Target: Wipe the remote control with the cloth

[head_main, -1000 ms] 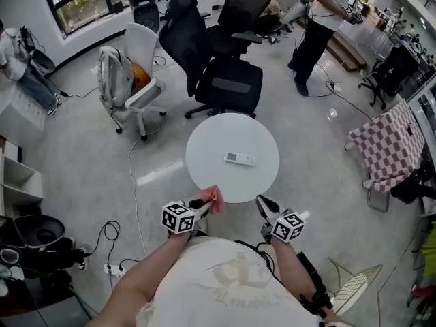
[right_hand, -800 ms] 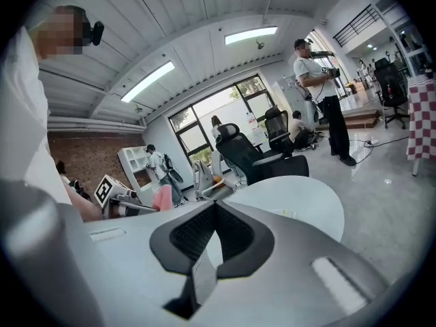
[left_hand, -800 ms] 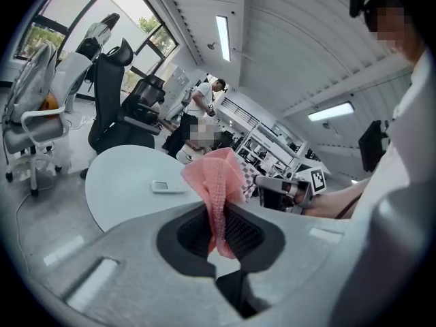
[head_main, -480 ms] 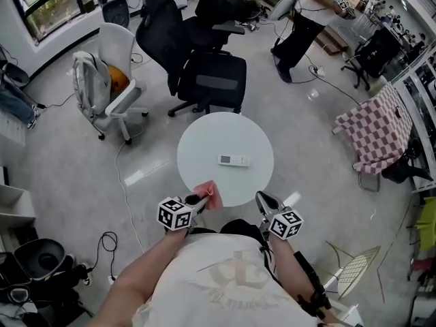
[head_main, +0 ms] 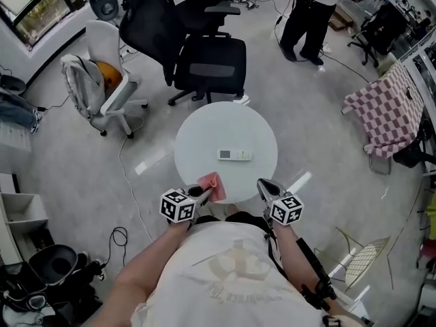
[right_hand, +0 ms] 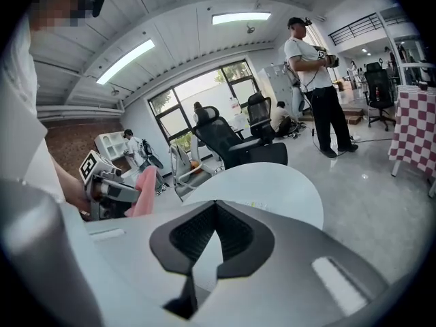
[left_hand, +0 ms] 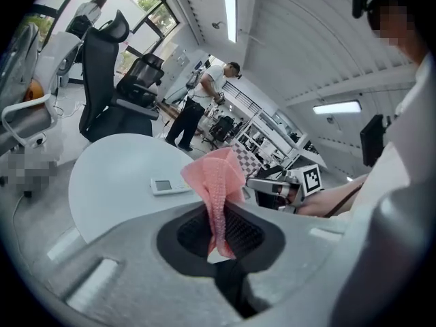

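Round white table (head_main: 201, 138) mid-floor. Black mesh office chair (head_main: 208, 63) at its 12 o'clock. White swivel chair (head_main: 112, 94) with grey backpack (head_main: 76, 77) at 10. Pink-and-white checked cloth (head_main: 381, 111) draped at 3. Standing person in black trousers (head_main: 306, 19) at 1, well apart.

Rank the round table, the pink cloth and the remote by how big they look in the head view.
Round table: clearly largest.
Pink cloth and remote: too close to rank; the remote is longer, the cloth wider and likely nearer the camera.

Small white remote control (head_main: 234, 155), flat and screen up near middle of round white table (head_main: 197, 142). Pink cloth (head_main: 213, 185), crumpled, pinched in left gripper (head_main: 204, 193) above table's near edge.
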### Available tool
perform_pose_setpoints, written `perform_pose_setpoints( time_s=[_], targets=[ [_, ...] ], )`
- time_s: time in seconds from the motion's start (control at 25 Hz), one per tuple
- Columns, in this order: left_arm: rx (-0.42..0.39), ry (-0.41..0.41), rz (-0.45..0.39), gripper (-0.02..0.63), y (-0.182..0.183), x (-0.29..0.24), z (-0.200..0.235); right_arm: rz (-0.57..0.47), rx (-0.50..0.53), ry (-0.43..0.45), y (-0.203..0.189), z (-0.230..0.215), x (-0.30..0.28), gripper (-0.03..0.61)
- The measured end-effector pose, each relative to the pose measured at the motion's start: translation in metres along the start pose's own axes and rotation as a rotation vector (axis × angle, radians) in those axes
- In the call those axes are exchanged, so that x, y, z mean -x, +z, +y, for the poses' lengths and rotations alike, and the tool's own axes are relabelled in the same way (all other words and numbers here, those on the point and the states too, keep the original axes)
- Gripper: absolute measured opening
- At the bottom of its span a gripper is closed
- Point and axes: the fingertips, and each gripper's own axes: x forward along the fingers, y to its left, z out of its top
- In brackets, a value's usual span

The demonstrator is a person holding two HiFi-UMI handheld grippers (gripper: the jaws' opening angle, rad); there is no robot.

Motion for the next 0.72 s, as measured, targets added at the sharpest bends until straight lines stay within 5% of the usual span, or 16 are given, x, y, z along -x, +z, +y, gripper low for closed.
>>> perform_pose_setpoints(
  time_s=[0.44,0.72],
  targets=[
    [0.059,0.039,0.083,0.020,0.036,-0.076,0.016,0.243,0.198,0.112,0.001,-0.065,-0.059,0.008],
    [0.110,0.109,0.137,0.020,0.038,-0.116,0.028,0.417,0.456,0.231,-0.014,-0.095,-0.091,0.009]
  ],
)
